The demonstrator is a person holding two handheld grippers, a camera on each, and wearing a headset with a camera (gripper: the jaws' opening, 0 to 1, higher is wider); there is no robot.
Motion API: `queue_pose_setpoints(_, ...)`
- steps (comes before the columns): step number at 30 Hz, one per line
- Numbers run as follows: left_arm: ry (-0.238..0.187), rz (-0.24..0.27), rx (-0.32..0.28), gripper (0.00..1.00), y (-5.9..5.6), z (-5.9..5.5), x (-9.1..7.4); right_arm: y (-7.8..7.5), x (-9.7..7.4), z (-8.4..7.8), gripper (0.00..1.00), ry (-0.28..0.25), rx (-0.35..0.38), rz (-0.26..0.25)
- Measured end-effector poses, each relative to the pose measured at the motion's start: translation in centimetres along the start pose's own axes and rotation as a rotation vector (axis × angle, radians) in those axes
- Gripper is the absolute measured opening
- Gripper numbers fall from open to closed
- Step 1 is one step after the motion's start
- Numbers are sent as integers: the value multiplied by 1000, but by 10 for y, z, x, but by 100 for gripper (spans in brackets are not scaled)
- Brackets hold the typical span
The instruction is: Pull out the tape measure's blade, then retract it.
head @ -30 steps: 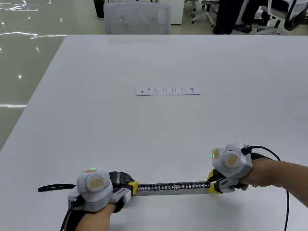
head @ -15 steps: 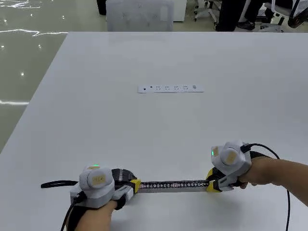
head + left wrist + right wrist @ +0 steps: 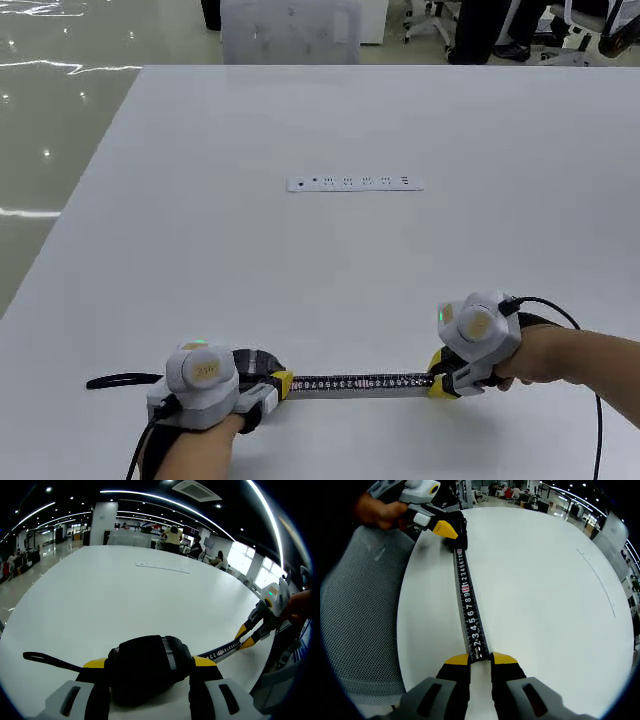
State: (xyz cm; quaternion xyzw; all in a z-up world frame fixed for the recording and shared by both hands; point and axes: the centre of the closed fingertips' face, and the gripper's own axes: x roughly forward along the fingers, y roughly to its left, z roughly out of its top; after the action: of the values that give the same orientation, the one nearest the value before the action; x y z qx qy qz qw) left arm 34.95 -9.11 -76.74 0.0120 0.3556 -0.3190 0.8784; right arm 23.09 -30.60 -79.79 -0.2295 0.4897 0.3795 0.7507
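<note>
White table (image 3: 350, 260): left jaws clamp tape measure (image 3: 147, 667), right jaws pinch blade (image 3: 469, 615)

White table (image 3: 200, 250), matte. Flat white power strip (image 3: 355, 184) lies mid-table, long side running across the head view, well apart from the near edge. Grey mesh chair (image 3: 290, 30) sits at the far edge. Glossy floor (image 3: 50, 110) on the left reflects ceiling lights. Office chairs (image 3: 600, 25) past the far right corner. Left gripper view: curved light strips (image 3: 150, 492), ceiling vent (image 3: 196, 489), people (image 3: 173, 535) beyond the table's far end. Right gripper view: mesh chair back (image 3: 370, 610) just beside the table edge.
</note>
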Motion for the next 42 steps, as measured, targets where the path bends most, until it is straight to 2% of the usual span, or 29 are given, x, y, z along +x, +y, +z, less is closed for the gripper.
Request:
queue_pose_setpoints(5, 4, -3, 7, 60, -1, 0, 0, 0, 1, 1, 14, -9, -10, 7)
queue_pose_setpoints(12, 7, -10, 2, 59, 0, 0, 0, 1, 2, 6, 14, -34, 17, 17)
queue_pose_setpoints(17, 8, -10, 5, 59, 0, 0, 0, 3, 4, 8, 14, -31, 20, 17)
queue_pose_setpoints(23, 9, -15, -5, 59, 0, 1, 0, 5, 7, 19, 14, -69, 23, 24)
queue_pose_setpoints(42, 14, -18, -4, 59, 0, 0, 0, 8, 13, 33, 14, -88, 19, 20)
